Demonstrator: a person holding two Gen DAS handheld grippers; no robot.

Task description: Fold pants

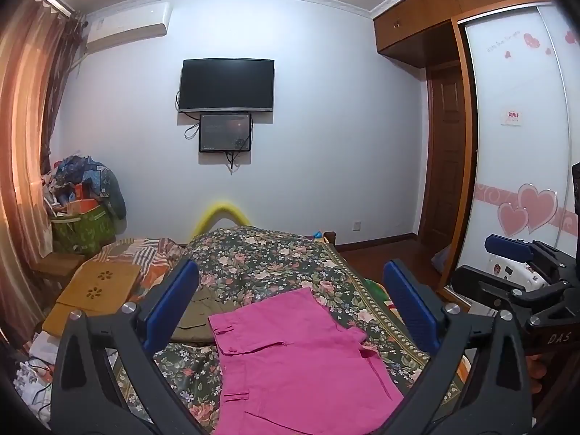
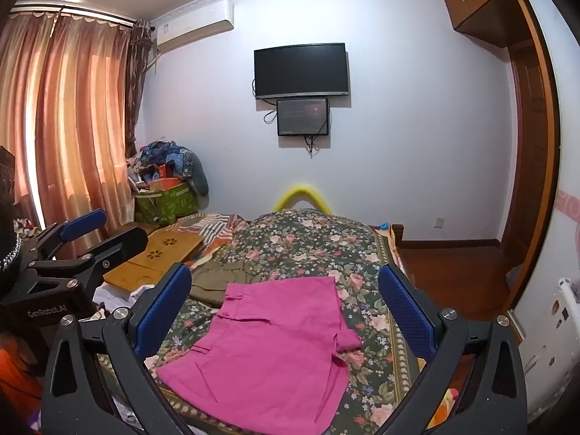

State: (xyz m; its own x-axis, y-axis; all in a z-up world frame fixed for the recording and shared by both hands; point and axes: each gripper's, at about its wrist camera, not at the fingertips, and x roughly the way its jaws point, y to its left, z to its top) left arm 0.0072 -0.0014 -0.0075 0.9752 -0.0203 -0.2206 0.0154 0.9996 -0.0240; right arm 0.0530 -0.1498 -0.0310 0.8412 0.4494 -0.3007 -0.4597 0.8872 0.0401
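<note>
Pink pants (image 1: 297, 362) lie flat on the floral bedspread (image 1: 261, 253), waistband to the left; they also show in the right wrist view (image 2: 272, 348). My left gripper (image 1: 290, 301) is open and empty, held above the pants. My right gripper (image 2: 286, 304) is open and empty, also above the pants. The right gripper shows at the right edge of the left wrist view (image 1: 522, 272); the left gripper shows at the left of the right wrist view (image 2: 83, 239).
Olive-green folded clothing (image 2: 221, 279) lies beyond the pink pants. A wooden lap tray (image 2: 159, 257) sits at the bed's left. A pile of bags (image 2: 166, 185) stands by the curtains. A wardrobe (image 1: 514, 145) is on the right.
</note>
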